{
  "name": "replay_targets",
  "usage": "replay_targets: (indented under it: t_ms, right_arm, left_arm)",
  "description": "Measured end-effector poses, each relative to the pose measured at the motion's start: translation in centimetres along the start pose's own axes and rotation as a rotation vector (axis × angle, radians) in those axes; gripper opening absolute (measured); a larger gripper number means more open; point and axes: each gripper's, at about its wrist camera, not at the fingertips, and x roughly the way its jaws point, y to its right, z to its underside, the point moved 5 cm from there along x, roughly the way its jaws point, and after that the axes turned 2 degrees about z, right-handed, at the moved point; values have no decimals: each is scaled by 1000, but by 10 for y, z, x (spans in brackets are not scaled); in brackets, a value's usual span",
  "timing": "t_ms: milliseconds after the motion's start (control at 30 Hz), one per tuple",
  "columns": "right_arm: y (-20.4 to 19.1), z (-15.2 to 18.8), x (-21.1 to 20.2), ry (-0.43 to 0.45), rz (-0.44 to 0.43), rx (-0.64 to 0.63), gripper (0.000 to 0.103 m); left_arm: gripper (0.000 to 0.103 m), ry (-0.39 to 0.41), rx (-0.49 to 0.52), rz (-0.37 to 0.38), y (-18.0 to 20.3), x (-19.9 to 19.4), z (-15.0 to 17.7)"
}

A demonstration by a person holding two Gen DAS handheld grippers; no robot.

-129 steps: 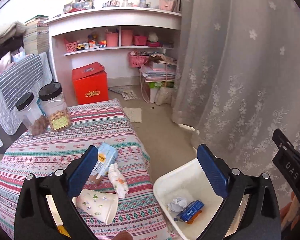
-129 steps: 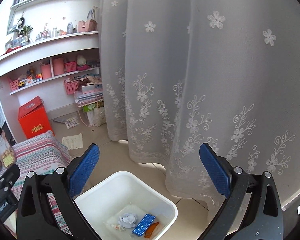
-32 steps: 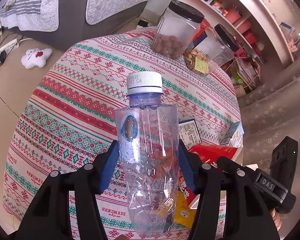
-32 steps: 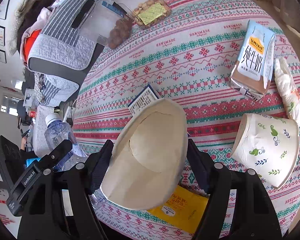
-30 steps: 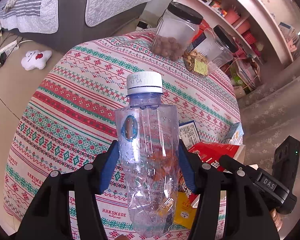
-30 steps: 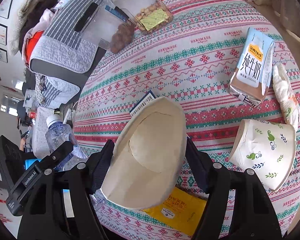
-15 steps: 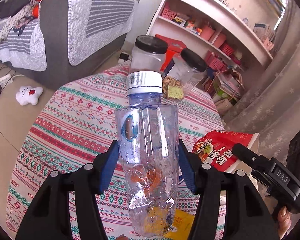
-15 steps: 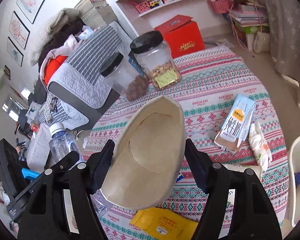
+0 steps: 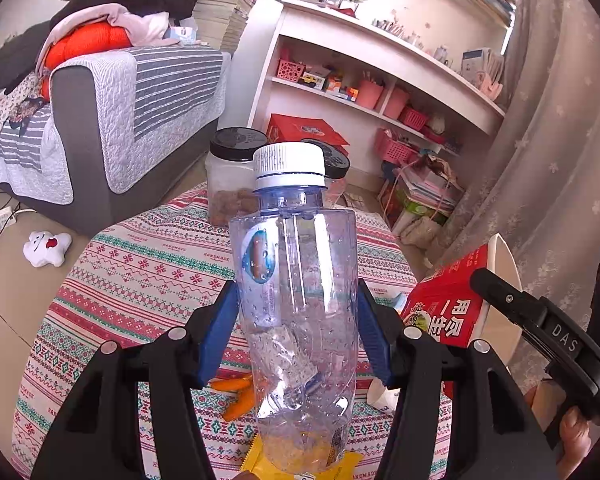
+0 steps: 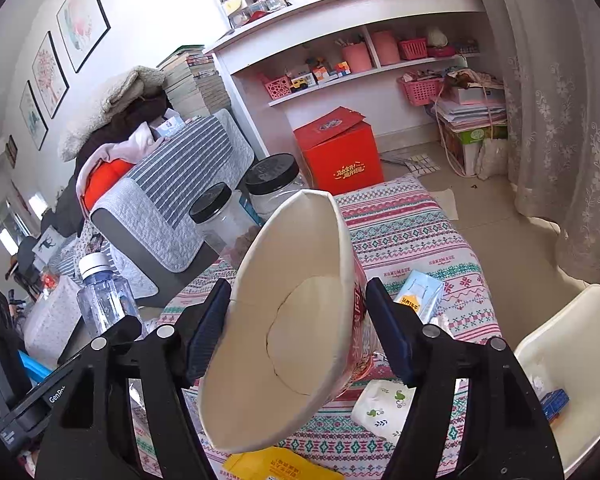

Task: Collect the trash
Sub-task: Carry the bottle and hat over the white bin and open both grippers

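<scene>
Carry step, we judge: our left gripper (image 9: 294, 334) clamps the clear capped plastic bottle (image 9: 296, 304), our right gripper (image 10: 298, 330) squeezes the red-sided paper noodle bowl (image 10: 288, 320), both above the striped-cloth table (image 10: 416, 240); next swing to the white plastic bin (image 10: 568, 340), its contents mostly cut off.

Both wrist views close behind claws, angled down over worktop (image 9: 140, 272) toward shelves (image 10: 340, 68); both share sofa (image 9: 140, 92), jars (image 10: 220, 216), curtain (image 9: 560, 160).

A home living room — sofa (image 9: 100, 92), toy-filled shelves (image 10: 360, 60), framed pictures (image 10: 80, 20).
</scene>
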Motion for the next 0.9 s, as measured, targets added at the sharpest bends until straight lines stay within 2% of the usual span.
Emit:
replay_targets:
  t_ms: [200,500,700,900]
  right_arm:
    - [24,-14,-28,78,48,19,65]
    - [96,-30,-80,187,229,46,65]
    - [166,-24,-103,176,353,146,66]
    - [227,-13,-112,124,422,270,69]
  left_arm:
    - [57,12,20,17,16,-3,-3]
    - [57,5,77,93,69,4,0]
    - [57,-30,132,149,113,16,12]
    - [57,-73,193,207,165,32,28]
